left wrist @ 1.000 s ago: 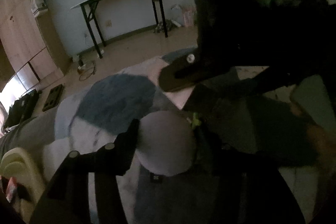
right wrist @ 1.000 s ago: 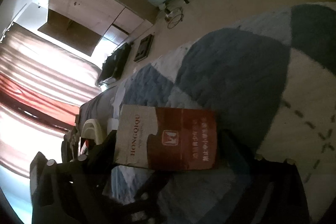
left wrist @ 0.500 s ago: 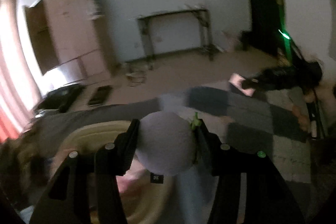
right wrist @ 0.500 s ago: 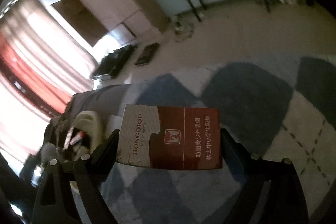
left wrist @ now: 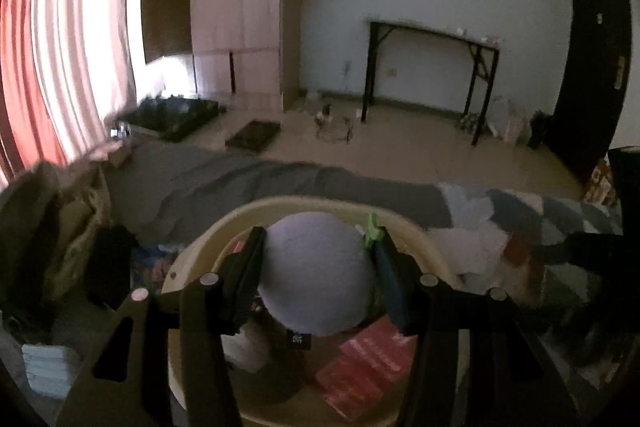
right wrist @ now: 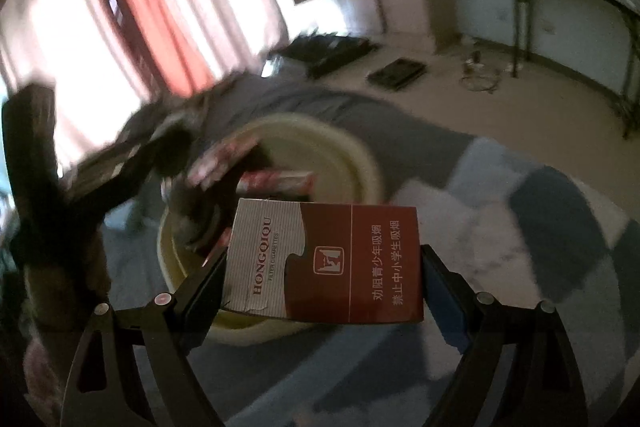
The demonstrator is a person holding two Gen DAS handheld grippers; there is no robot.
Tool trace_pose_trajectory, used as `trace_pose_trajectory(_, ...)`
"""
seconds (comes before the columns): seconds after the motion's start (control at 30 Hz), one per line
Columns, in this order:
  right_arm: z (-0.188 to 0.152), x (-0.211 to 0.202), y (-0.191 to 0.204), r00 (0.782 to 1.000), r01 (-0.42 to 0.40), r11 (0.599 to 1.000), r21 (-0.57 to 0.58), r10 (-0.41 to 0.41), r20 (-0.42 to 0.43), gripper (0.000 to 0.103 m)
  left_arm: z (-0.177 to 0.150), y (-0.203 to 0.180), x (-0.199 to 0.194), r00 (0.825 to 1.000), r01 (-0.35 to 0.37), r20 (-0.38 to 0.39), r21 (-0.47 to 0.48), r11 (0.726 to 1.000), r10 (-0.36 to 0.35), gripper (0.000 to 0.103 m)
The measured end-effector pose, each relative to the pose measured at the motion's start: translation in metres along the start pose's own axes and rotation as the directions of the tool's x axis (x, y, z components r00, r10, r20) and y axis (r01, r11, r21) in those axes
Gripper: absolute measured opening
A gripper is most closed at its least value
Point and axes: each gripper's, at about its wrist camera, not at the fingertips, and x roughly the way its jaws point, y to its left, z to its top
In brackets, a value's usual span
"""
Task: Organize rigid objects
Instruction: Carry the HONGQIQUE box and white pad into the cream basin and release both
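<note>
Both grippers are carrying loads to the basin point(left wrist: 420, 231). The left gripper point(left wrist: 318, 277) is clamping a ball point(left wrist: 316, 275) directly over it — the next move is likely letting go. The right gripper point(right wrist: 322, 267) is clamping a carton point(right wrist: 324, 259) above the near rim and needs to travel further in. Red packs point(left wrist: 368, 363) are crowding the basin floor — room inside looks tight.

"HONGQIQU FILTER CIGARETTES" on cigarette pack point(right wrist: 324, 263)

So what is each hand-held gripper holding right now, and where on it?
Left hand-held gripper: pale round ball, pinched across its sides. Right hand-held gripper: cigarette pack, clamped by its two short ends.
</note>
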Motion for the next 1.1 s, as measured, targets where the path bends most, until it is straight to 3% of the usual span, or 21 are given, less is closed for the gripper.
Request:
trace_pose_trajectory(0.1,0.012,0.039,0.024,0.997,0.023,0.997,-0.074,-0.029,-0.072,0.09,-0.001,0.011,0.014,0.999,0.019,-0.042,-0.04,0.999,-0.02,0.055)
trace_pose_trajectory(0.37,0.033,0.089,0.06,0.987,0.059,0.985,-0.163,-0.082,-0.138,0.09,-0.008,0.02,0.025,0.993,0.045,-0.11,-0.059,0.997,-0.051,0.055)
trace_pose_trajectory(0.53,0.033,0.103,0.071,0.984,0.094,0.974,-0.204,-0.122,-0.131,0.09,-0.013,0.016,0.039,0.985,0.031,-0.17,-0.047,0.998,-0.038,0.056)
trace_pose_trajectory(0.67,0.028,0.106,0.076,0.985,0.105,0.97,-0.219,-0.132,-0.11,0.09,-0.014,0.01,0.041,0.984,0.03,-0.174,-0.03,0.999,-0.035,0.058)
trace_pose_trajectory(0.77,0.022,0.103,0.076,0.988,0.102,0.97,-0.222,-0.124,-0.087,0.09,-0.013,0.009,0.041,0.983,0.034,-0.18,-0.038,0.999,-0.04,0.063)
trace_pose_trajectory(0.93,0.014,0.089,0.07,0.992,0.092,0.967,-0.236,-0.11,-0.062,0.094,-0.007,0.009,0.029,0.99,0.027,-0.134,-0.055,0.998,-0.034,0.096)
trace_pose_trajectory(1.0,0.014,0.081,0.067,0.996,0.074,0.973,-0.217,-0.083,-0.032,0.098,-0.003,0.007,0.021,0.993,0.031,-0.108,-0.059,0.998,-0.037,0.103)
trace_pose_trajectory(1.1,0.014,0.069,0.062,0.999,0.034,0.982,-0.188,-0.036,-0.007,0.1,0.002,0.002,0.008,0.997,-0.006,-0.077,-0.058,0.998,0.001,0.103)
